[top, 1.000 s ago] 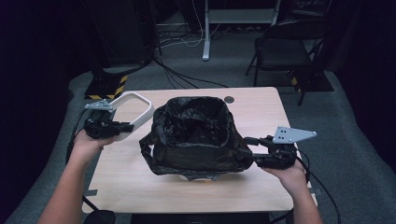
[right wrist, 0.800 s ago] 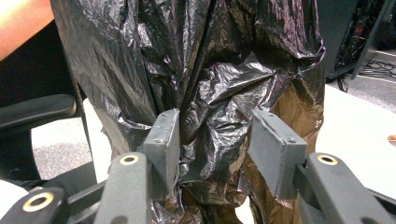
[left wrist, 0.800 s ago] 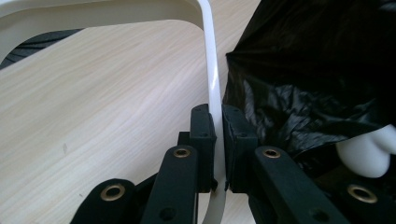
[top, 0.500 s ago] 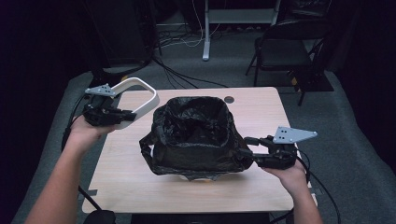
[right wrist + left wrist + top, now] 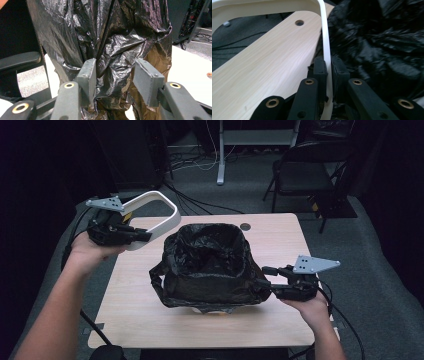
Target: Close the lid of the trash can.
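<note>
A bin lined with a black plastic bag (image 5: 210, 265) stands mid-table, its mouth open upward. My left gripper (image 5: 145, 236) is raised above the table's left edge, shut on a white rounded-rectangle ring (image 5: 160, 217). In the left gripper view the ring's thin band (image 5: 325, 45) is pinched between the jaws of the left gripper (image 5: 329, 67), with the bag (image 5: 382, 45) just to the right. My right gripper (image 5: 267, 281) is against the bag's right side. Its own view shows a bulging fold of the bag (image 5: 112, 37) filling the gap between the half-closed jaws of the right gripper (image 5: 115, 77).
The light wooden table (image 5: 270, 235) has a small round hole (image 5: 245, 226) near its far edge, behind the bin. Beyond the table stand a black folding chair (image 5: 305, 170) and a white desk leg (image 5: 220, 155), with cables on the grey floor.
My left hand has lifted the white ring up and away from the table, toward the far left. The right hand and the bag have stayed put.
</note>
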Motion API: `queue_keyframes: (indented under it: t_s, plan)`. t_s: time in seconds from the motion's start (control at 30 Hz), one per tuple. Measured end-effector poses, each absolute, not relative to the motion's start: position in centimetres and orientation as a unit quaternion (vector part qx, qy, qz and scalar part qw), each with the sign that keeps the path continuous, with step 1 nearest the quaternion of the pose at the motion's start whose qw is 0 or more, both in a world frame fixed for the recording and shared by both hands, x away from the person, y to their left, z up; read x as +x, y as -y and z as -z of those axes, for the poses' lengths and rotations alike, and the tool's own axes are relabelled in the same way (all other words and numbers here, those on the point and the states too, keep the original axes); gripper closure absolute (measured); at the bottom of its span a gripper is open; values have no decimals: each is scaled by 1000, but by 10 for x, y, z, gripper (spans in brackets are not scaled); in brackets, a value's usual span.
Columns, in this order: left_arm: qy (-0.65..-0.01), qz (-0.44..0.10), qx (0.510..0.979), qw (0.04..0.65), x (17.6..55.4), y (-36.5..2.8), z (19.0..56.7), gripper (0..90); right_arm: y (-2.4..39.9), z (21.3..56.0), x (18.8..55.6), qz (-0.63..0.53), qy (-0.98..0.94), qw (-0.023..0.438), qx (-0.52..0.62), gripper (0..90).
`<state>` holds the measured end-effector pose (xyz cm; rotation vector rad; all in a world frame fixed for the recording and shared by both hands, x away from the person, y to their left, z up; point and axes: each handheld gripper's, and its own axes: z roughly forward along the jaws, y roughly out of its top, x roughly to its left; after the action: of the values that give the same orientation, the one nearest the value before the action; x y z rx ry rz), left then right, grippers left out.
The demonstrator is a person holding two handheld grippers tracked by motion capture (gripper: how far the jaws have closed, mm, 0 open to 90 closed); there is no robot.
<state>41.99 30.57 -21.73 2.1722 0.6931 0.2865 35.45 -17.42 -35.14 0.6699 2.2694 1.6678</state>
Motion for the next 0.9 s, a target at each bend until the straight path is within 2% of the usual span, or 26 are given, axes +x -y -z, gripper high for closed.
queue_keyframes:
  t_s: [0.37, 0.63, 0.9]
  plan:
    - [-220, -109, 881, 405, 406, -274, 199, 838, 175, 352, 355, -571, -778, 119, 234, 520]
    - [-150, -74, 898, 407, 395, -235, 195, 838, 175, 353, 356, -571, -777, 122, 233, 520]
    - [-87, -47, 908, 406, 381, -212, 193, 838, 177, 353, 357, -569, -778, 119, 237, 522]
